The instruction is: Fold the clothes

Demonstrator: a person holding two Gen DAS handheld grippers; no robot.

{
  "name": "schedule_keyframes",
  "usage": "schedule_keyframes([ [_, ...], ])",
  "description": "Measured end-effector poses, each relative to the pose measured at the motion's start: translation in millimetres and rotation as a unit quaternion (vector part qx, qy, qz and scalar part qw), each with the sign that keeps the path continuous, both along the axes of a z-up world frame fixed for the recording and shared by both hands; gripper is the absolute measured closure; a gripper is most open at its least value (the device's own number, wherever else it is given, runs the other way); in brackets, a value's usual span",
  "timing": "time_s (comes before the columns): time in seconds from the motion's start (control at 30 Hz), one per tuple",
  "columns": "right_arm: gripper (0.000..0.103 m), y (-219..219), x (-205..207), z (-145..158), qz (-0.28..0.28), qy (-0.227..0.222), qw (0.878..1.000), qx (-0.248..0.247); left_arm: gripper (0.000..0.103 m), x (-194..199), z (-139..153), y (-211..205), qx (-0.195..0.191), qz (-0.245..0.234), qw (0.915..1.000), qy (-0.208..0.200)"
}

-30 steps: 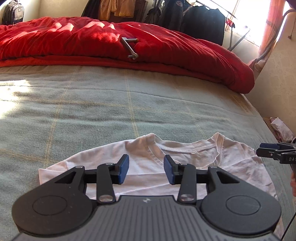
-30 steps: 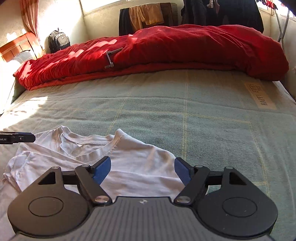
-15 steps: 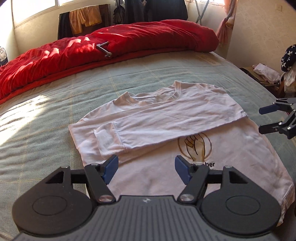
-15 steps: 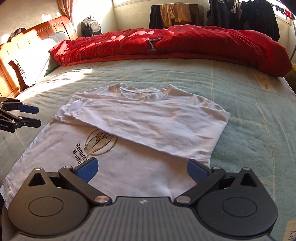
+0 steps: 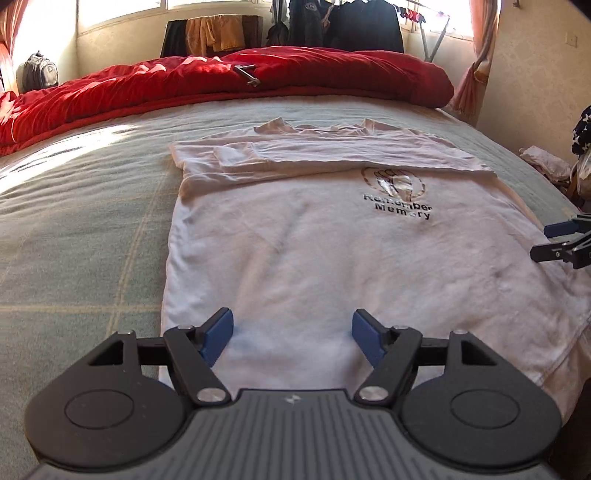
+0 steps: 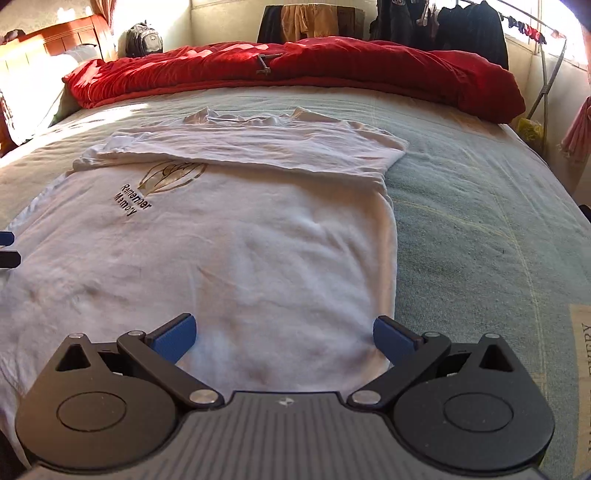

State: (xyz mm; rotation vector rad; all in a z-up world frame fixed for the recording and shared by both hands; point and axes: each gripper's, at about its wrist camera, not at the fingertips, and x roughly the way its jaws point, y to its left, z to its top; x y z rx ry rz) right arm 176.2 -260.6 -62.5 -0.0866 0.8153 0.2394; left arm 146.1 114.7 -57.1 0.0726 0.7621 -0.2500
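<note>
Your left tongs [image 5: 291, 338] and right tongs [image 6: 284, 338] are both spread wide and hold nothing, each poised over the near hem of the white T-shirt [image 5: 332, 258]. The shirt lies flat on the green bed cover [image 6: 480, 229], its sleeves folded across the chest above the printed logo [image 5: 397, 192]. A red duvet [image 5: 221, 85] is heaped along the far edge, with a metal clip [image 5: 248, 75] on it. Hanging clothes [image 6: 443, 26] and a backpack [image 6: 143, 38] stand behind.

Big red blanket [image 5: 229, 81] bunched along the far side of the green bed [image 5: 74, 229]. Grey backpack [image 6: 144, 38] behind. Clothes [image 5: 214, 33] hanging by the window.
</note>
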Motion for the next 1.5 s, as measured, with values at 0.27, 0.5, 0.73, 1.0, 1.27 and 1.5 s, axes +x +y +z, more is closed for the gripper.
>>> schedule_keyframes([
  [0.27, 0.000, 1, -48, -12, -0.024, -0.004, 1.000, -0.004, 0.027, -62, 2, 8, -0.004, 0.023, 0.9996, -0.016],
  [0.5, 0.000, 2, -47, -14, -0.042, -0.002, 0.999, 0.002, 0.026, -61, 18, -26, 0.027, -0.008, 0.9982, -0.053],
  [0.73, 0.000, 3, -48, -16, -0.054, -0.010, 0.998, 0.002, 0.022, -43, 8, -75, 0.036, -0.067, 0.9952, -0.061],
  [1.0, 0.000, 3, -51, -18, -0.053, -0.018, 0.998, 0.005, 0.020, -54, -9, -78, 0.020, -0.051, 0.9977, -0.041],
  [1.27, 0.000, 1, -54, -20, -0.052, -0.029, 0.998, 0.010, 0.015, -80, -6, -72, 0.040, -0.046, 0.9970, -0.047],
  [1.5, 0.000, 2, -58, -14, -0.046, -0.035, 0.998, 0.004, 0.015, -76, 6, -94, 0.087, -0.071, 0.9879, -0.107],
])
